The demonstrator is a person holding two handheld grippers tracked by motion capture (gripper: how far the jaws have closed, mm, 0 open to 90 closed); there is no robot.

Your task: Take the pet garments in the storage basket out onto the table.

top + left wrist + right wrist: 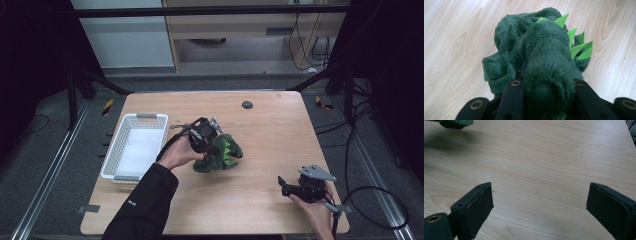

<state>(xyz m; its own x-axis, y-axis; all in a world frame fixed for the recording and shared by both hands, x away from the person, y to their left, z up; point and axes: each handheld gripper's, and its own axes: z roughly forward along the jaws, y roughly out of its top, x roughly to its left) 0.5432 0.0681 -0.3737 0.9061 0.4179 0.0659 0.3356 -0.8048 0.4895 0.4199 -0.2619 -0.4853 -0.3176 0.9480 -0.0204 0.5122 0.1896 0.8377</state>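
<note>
From the high view, your left gripper (212, 142) is clamped on the dark green plush toy (220, 154), which sits near the middle of the wooden table (265, 145), just beside the white basket (134, 146) on its right side; the toy seems to rest on or hang just above the wood, and you cannot tell which from here. Your right gripper (289, 187) waits near the table's front right corner, well apart from the toy. If the toy is bound for the basket, lift it well clear of the near rim before you carry it across, since a trailing fold could catch on the lattice wall. In the left gripper view, the jaws pinch a thick roll of the plush (544, 65), with the light green felt spikes (576, 46) fanning out on the far side and a loose flap drooping to the left. The grip looks deep, so hold the squeeze steady and avoid twisting the wrist, which could let the soft pile slide out. In the right gripper view, the jaws stand wide apart over bare wood with nothing between them, and an edge of the toy (455, 123) peeks in at the upper left corner. Keep that hand parked so it stays out of the left hand's path.
</note>
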